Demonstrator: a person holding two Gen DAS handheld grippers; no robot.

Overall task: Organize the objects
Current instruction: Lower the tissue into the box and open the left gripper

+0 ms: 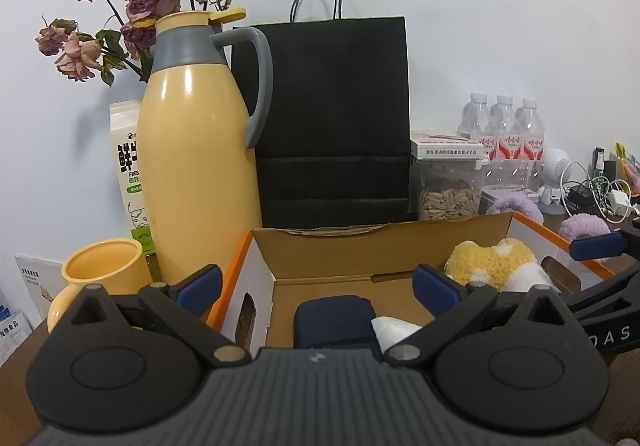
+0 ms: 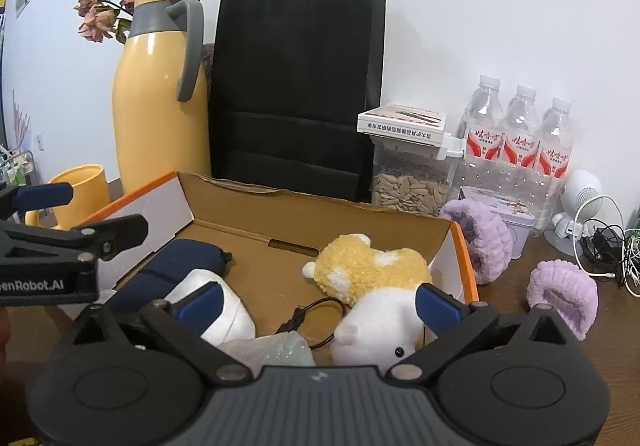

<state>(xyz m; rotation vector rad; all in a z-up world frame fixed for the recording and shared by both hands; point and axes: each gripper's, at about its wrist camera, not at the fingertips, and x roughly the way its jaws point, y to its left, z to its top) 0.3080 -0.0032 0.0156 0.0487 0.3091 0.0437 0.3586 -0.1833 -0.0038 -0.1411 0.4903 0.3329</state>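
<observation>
Both grippers sit right up close to the cameras, and both are wide open with nothing in them. No earlier picture is given, so only this much can be said: the left gripper [image 1: 318, 282] and the right gripper [image 2: 318, 304] are empty and let go.

Just past the fingers is the cardboard box [image 2: 320, 211] with orange edges. It sits on the brown table [image 2: 560, 326], near the back wall. Inside the box lie a yellow and white plush toy [image 2: 372, 270], a dark blue pouch [image 2: 180, 262], a white soft thing [image 2: 224, 310], a black cable [image 2: 316, 320] and a crinkly clear bag [image 2: 276, 352].

Two fuzzy purple bands are not in the box. One purple band [image 2: 484, 242] leans against the right outside wall of the box. The other purple band [image 2: 562, 296] lies on the table a little farther right, near the tangle of white cords.

My guess is that these bands go in next. To do it well, the right gripper should swing to the right, past the box wall, and come down over the middle of one band. Squeeze softly, since it is squishy. Lift it clear over the orange edge before letting go, and keep away from the cords.
</observation>
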